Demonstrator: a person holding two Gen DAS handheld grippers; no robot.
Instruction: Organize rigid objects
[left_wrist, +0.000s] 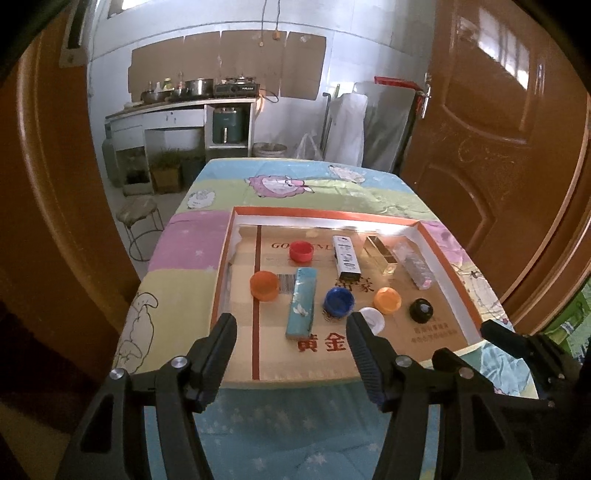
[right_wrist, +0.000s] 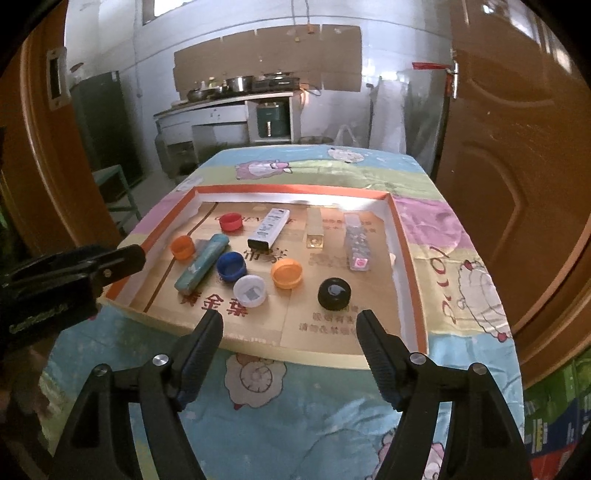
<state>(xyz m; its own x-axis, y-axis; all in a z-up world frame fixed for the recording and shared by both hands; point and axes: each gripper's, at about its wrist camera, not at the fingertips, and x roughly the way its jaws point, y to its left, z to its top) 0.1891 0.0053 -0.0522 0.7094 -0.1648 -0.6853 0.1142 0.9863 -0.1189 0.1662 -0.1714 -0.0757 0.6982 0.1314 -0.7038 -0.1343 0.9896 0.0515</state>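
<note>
Both grippers, left (left_wrist: 291, 325) & right (right_wrist: 290, 321), w/ jaws spread & empty; caps & boxes all in tray (right_wrist: 406, 236), so approx done.

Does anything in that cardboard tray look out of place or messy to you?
Nothing spilled or broken. The teal box lies slanted among the bottle caps, touching the blue cap, while the other three long boxes sit at the back of the tray.

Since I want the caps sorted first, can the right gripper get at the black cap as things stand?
Probably yes. The right gripper is open and empty, the black cap lies just beyond its fingertips, and nothing stands between them but the low front edge of the tray.
</note>
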